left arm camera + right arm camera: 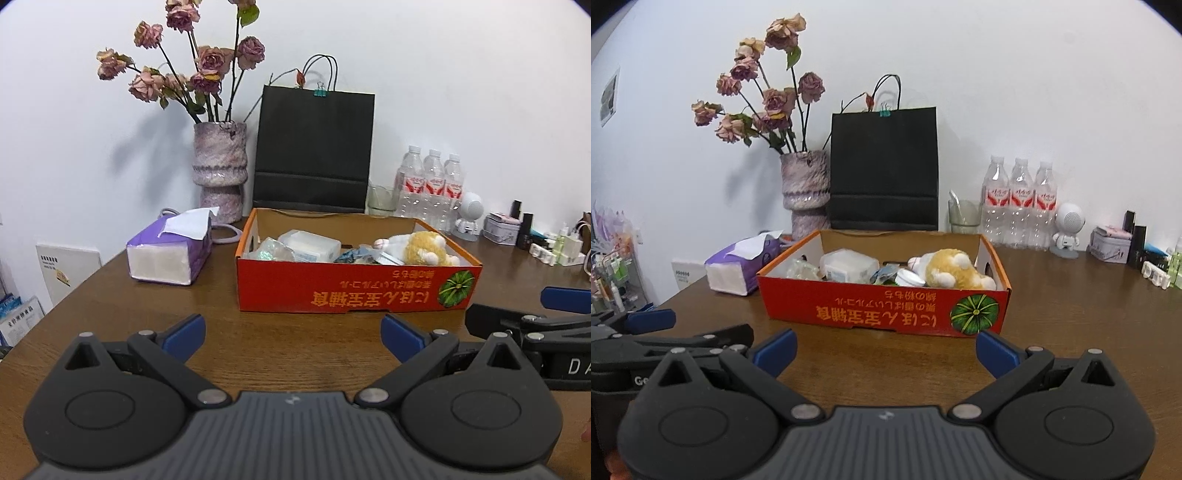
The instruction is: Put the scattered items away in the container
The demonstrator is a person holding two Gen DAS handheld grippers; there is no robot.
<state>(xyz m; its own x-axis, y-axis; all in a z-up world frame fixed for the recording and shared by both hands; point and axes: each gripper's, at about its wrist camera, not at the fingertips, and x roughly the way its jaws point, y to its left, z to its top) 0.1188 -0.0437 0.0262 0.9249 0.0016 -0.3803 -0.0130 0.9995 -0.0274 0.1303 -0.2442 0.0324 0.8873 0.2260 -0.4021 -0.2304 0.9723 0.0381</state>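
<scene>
Red box [354, 291] near front table edge [1089, 332]; both tools wide open, empty, apparently hovering.

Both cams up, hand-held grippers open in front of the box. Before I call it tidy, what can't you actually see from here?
- Red box floor: near wall and piled items hide it in both views.
- Table nearest us: left hand-held gripper and right hand-held gripper bodies cover it.
- Behind the black bag: blocked.
- Small items far right: too small, cut by the left view's edge.

Bright even light, soft shadows, fisheye-bent edges.
</scene>
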